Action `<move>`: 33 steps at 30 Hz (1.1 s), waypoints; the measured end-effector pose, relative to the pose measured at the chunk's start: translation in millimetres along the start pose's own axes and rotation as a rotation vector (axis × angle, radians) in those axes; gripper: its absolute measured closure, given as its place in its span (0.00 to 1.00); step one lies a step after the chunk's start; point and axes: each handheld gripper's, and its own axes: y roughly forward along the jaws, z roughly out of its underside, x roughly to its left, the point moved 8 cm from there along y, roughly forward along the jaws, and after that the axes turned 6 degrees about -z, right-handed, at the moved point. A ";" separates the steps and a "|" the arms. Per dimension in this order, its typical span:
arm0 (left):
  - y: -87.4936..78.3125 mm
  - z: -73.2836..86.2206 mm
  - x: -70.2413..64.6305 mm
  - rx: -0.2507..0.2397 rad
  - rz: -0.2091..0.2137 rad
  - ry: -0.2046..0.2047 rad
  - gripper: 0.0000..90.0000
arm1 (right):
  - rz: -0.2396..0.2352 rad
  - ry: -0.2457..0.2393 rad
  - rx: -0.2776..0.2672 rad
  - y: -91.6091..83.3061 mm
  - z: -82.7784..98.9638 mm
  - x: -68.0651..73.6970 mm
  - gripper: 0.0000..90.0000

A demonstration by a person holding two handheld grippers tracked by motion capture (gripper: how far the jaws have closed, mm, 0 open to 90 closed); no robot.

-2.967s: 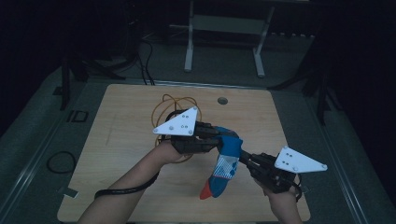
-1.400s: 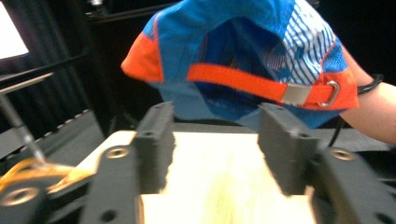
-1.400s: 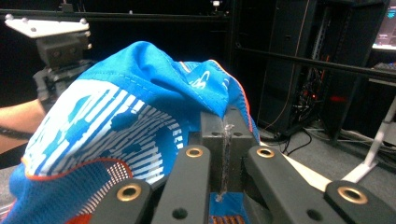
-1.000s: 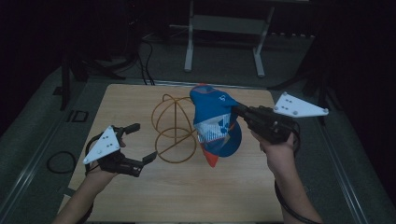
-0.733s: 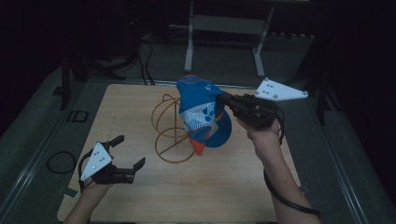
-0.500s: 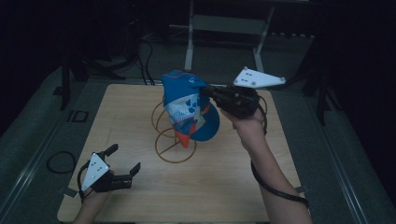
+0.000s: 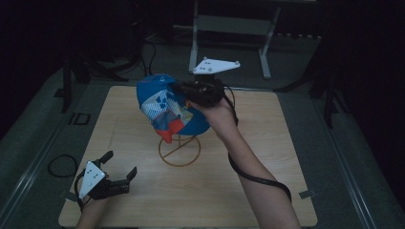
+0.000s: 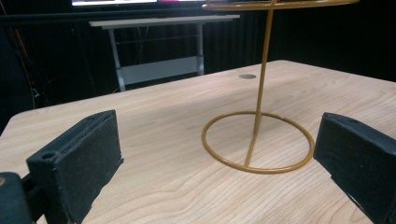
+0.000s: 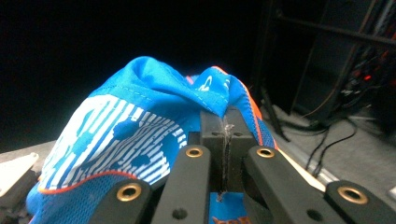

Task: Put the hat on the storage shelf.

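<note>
We are holding a blue cap (image 7: 165, 107) with white patterned panels and an orange-red brim tip up in the air, over the top of the gold wire stand (image 7: 179, 150) that is standing near the middle of the wooden table (image 7: 267, 157). The cap is draping over the stand's upper part, so in the high view we are seeing just the round base ring and a bit of the stem below the fabric. The right gripper (image 7: 184, 89) is reaching in from the cap's 3 o'clock side with its jaws pinched tight on a fold of the cloth; in the right gripper view (image 9: 224, 135) the two black pads are meeting with the blue fabric (image 9: 140, 121) bunching up just above them.

At about 8 o'clock from the stand, well apart from it, the left gripper (image 7: 119, 164) is resting low by the table's near left corner, its jaws spread wide and holding nothing. In the left gripper view (image 8: 215, 154) we are looking between the two open pads at the stand's base ring (image 8: 258, 140) and its upright stem on the bare wood.

At 12 o'clock beyond the table, a grey metal frame (image 7: 229, 28) is standing on the dark floor.
</note>
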 end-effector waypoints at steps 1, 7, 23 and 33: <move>0.1 1.0 1.3 0.003 0.000 -0.012 0.01 | -0.015 0.012 0.020 13.2 2.6 -1.2 1.00; 0.9 3.5 3.1 0.012 0.007 -0.038 0.01 | -0.042 0.013 0.089 43.6 14.9 1.3 1.00; 2.6 7.4 -1.5 0.033 0.022 -0.023 0.01 | 0.004 0.000 0.232 53.6 42.7 -8.0 0.98; 1.2 8.1 0.3 0.033 0.026 -0.038 0.01 | 0.035 0.009 0.226 35.9 53.4 -11.5 0.97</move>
